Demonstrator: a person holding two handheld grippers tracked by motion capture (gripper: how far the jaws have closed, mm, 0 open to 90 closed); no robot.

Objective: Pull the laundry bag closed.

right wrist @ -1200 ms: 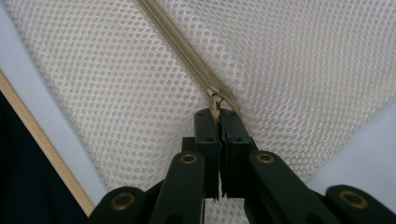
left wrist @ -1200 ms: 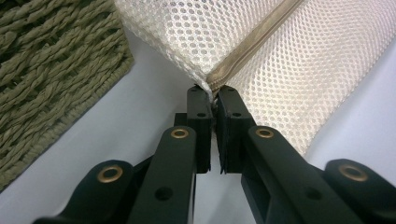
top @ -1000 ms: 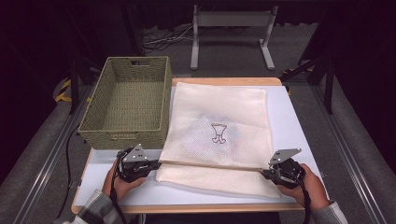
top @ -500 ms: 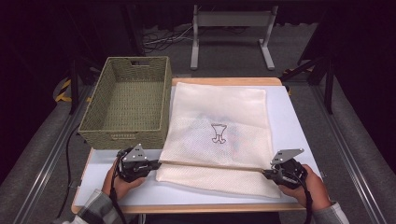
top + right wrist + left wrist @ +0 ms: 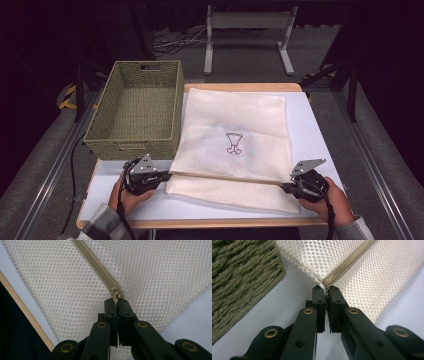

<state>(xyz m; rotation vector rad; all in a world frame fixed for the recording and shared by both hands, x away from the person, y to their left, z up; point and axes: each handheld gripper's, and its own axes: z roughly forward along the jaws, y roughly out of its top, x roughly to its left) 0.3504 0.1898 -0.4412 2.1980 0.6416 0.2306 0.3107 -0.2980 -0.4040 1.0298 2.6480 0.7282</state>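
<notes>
A cream mesh laundry bag (image 5: 235, 130) with a small dark print lies flat on the white table (image 5: 320, 135). A tan zipper (image 5: 225, 178) runs across its near part, pulled taut between my two grippers. My left gripper (image 5: 169, 175) is shut on the bag's corner at the zipper's left end (image 5: 325, 283), jaws pressed together (image 5: 326, 289). At the zipper's right end, my right gripper (image 5: 283, 186) is shut on the zipper pull (image 5: 115, 293), jaws closed (image 5: 117, 300). The mesh (image 5: 150, 272) spreads out beyond the jaws.
A woven olive basket (image 5: 130, 149) stands at the table's left, just beyond my left gripper; its weave (image 5: 239, 282) is close on the left in the left gripper view. The table's wooden front edge (image 5: 225, 223) is near both hands. A grey metal stand (image 5: 247, 22) stands behind the table.
</notes>
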